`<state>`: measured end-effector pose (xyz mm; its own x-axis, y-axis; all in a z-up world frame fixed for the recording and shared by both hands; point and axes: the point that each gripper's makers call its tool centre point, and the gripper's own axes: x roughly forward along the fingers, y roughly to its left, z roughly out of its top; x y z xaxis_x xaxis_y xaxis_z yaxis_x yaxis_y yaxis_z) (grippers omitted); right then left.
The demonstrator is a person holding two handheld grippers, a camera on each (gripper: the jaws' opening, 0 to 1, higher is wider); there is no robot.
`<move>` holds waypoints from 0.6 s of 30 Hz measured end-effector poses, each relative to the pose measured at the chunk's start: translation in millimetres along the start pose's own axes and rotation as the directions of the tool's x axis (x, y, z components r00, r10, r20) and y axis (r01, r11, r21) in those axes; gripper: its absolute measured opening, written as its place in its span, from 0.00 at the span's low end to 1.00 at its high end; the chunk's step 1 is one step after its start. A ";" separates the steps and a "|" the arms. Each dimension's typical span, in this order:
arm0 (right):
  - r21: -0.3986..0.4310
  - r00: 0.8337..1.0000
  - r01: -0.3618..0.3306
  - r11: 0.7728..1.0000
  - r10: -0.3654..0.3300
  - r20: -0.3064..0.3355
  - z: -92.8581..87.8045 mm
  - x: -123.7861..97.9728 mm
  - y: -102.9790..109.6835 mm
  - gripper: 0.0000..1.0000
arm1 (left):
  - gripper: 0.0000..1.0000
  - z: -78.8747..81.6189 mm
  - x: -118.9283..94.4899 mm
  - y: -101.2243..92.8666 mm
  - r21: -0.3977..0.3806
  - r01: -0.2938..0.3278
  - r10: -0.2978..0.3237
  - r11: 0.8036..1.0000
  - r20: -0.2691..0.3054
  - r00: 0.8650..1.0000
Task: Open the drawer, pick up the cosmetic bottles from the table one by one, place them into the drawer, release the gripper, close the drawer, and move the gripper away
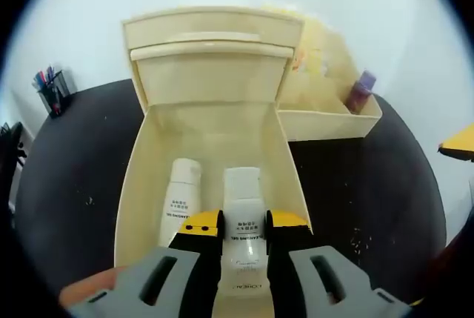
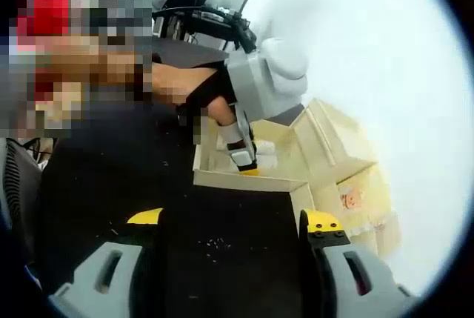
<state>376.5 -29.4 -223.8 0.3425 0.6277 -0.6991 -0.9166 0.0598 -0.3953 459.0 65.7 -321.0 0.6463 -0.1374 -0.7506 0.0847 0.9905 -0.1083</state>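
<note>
Drawer (image 1: 141,177) pulled open, one bottle (image 1: 180,201) already lying inside. Second bottle (image 1: 243,218) clamped in left gripper (image 1: 244,223), low within the drawer beside the first, not yet let go. Right gripper (image 2: 234,223) spread wide, empty, above the dark table (image 2: 111,184). Remaining, by judgement: releasing, closing, withdrawing.

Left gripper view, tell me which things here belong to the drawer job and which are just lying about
Part of the job:
open drawer
white bottle lying in the drawer
second white bottle between the left gripper fingers
right gripper, empty over the dark table

Just lying about:
pen holder
purple item in the side tray
</note>
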 end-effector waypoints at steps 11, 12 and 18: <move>0.000 1.000 -0.004 1.000 0.004 0.000 0.2 1.2 -1.0 0.67 | 0.19 -0.9 3.7 -0.4 -0.010 0.010 -0.010 1.000 0.017 1.000; 0.001 1.000 -0.002 1.000 0.002 0.001 0.2 1.1 -1.6 0.67 | 0.19 1.4 2.6 0.1 -0.012 0.009 -0.009 1.000 0.026 1.000; 0.003 1.000 0.005 1.000 -0.005 -0.003 -1.9 1.4 0.3 0.67 | 0.20 19.6 -12.0 -2.6 -0.029 0.031 -0.028 0.999 0.094 0.995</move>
<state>377.1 -30.0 -226.0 0.3481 0.6249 -0.6988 -0.9153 0.0655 -0.3974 465.9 64.9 -298.9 0.7118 -0.1643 -0.6829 0.0829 0.9851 -0.1506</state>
